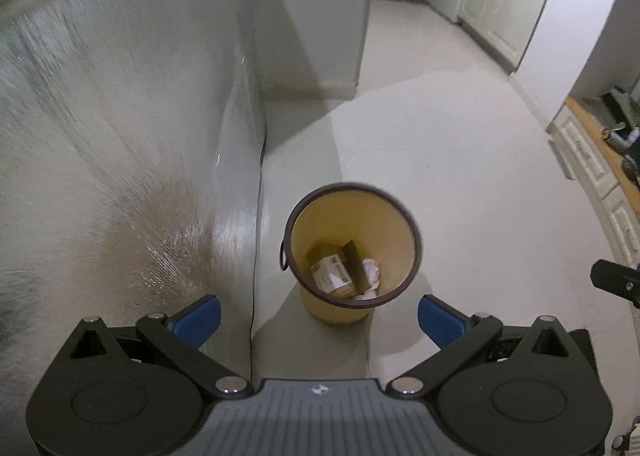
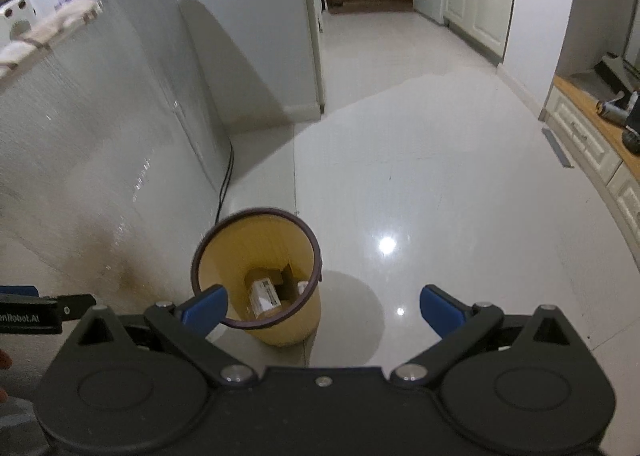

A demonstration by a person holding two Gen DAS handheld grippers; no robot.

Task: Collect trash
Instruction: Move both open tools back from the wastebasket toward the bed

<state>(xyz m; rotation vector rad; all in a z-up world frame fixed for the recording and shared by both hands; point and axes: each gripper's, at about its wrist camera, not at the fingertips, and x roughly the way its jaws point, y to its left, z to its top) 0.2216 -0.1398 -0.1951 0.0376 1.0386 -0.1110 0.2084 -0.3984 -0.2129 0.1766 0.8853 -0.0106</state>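
Both hand-held grippers are spread wide and hold nothing: the left hand-held gripper (image 1: 319,316) frames the yellow bin (image 1: 352,248) at lower centre of its view, while the right hand-held gripper (image 2: 323,306) has the bin (image 2: 258,276) left of centre, behind its left finger. The bin stands on the pale floor (image 2: 440,176), just beside a tall silver appliance (image 1: 120,116), and already holds a labelled cardboard box (image 1: 334,270) and crumpled white paper (image 1: 371,272).

No loose trash shows on the floor here — so the step looks like searching for the next piece. Sweep the cameras slowly across the floor and keep the bin's place in mind for the return.

Only the right view shows the cable (image 2: 226,176) down the appliance's edge and the cloths (image 2: 48,28) on top at upper left; the paper shows clearly only in the left view.
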